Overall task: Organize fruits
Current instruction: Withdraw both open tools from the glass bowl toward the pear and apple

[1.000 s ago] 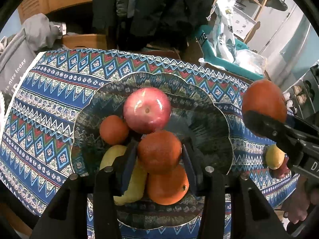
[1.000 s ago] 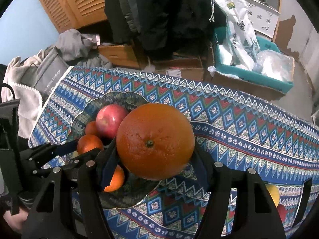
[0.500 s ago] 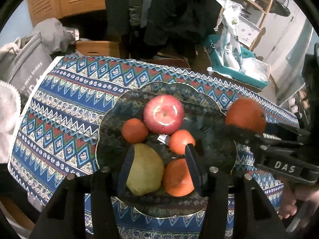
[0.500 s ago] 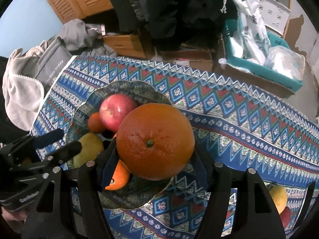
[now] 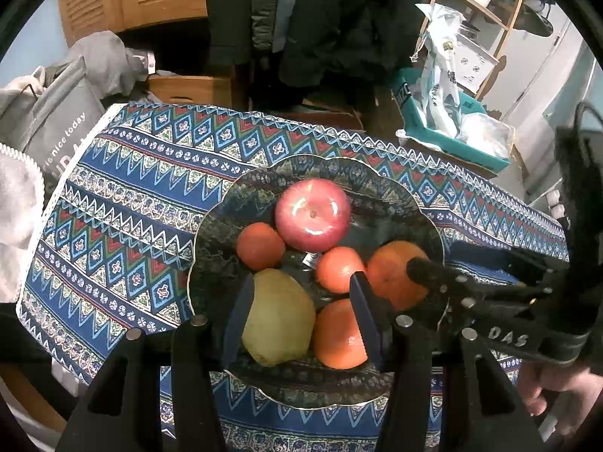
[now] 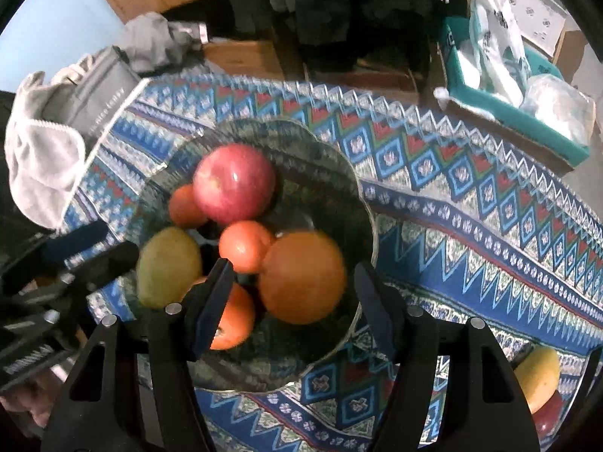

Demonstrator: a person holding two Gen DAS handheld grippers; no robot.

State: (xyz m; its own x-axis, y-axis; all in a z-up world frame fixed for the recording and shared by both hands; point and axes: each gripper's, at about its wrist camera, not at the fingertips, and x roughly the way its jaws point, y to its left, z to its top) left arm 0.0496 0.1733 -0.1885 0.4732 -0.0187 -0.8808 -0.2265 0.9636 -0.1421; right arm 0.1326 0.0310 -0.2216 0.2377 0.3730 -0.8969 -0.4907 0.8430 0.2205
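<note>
Fruits (image 6: 537,380) half cut off, edge-hidden

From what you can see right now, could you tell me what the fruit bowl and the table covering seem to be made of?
The bowl looks like clear glass: glossy, the pattern showing through. The table covering looks like matte woven fabric with a zigzag trim edge.

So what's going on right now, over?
Both grippers open: left, right. Big orange sits in bowl with other fruit. Nothing blocking.

Six fruits (image 5: 312,215) in bowl (image 5: 211,233) on tablecloth (image 5: 124,203)
</note>
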